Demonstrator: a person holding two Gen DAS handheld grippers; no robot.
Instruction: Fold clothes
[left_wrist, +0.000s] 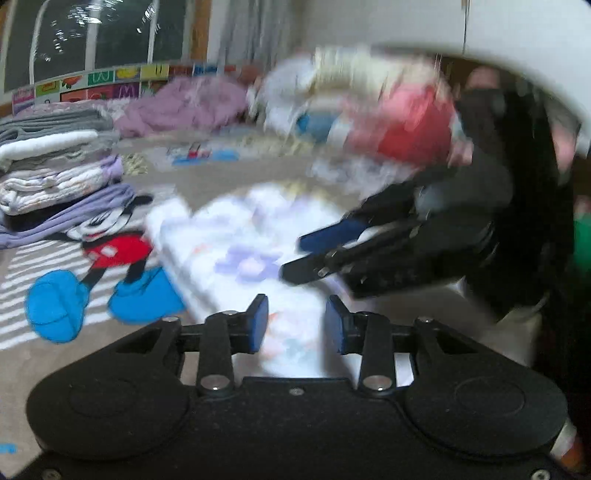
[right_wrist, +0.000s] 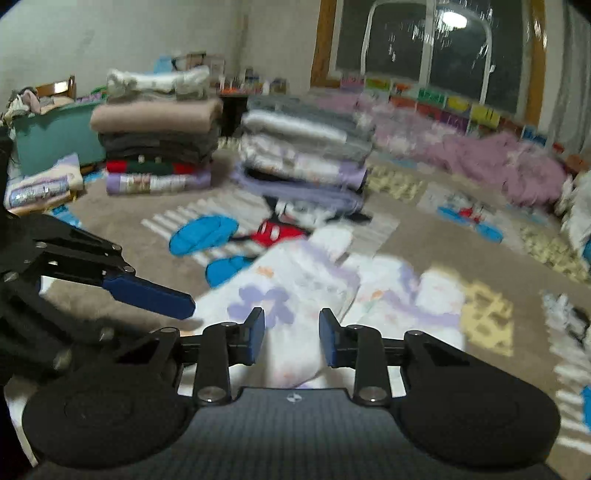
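Both of my grippers hover low over the white garment with pale purple flower prints (right_wrist: 295, 291), which lies half-folded on the beige cartoon-print carpet (right_wrist: 413, 229), just in front of me.

Left gripper (left_wrist: 297, 319): jaws partly apart, nothing pinched; the cloth shows below the gap, not between the pads. Right gripper (right_wrist: 291, 334): the same, a narrow gap, the garment beneath it but not clamped. In the left view it reaches in from the right over the garment.

Risks from here:
- Both views are smeared, so my hands look to be travelling fast; a pinch made on the move could take one layer only and pull the fold open.
- The jaws are set narrow. A thick folded edge may be pushed along the carpet instead of entering the gap.
- The two grippers sit near each other over the cloth (fingers could knock together on closing).
- The nearer stack of folded clothes in grey, white and lilac (right_wrist: 306, 155) stands just beyond the garment; a wide sweep could topple it.

Count:
- Garments in hand: none. Garments being worked: one.
- Tall folded stacks: two, the second one pink, dark grey and red (right_wrist: 159, 140), to the left.
- Unfolded heaps: one mauve pile (right_wrist: 491, 166) by the window.
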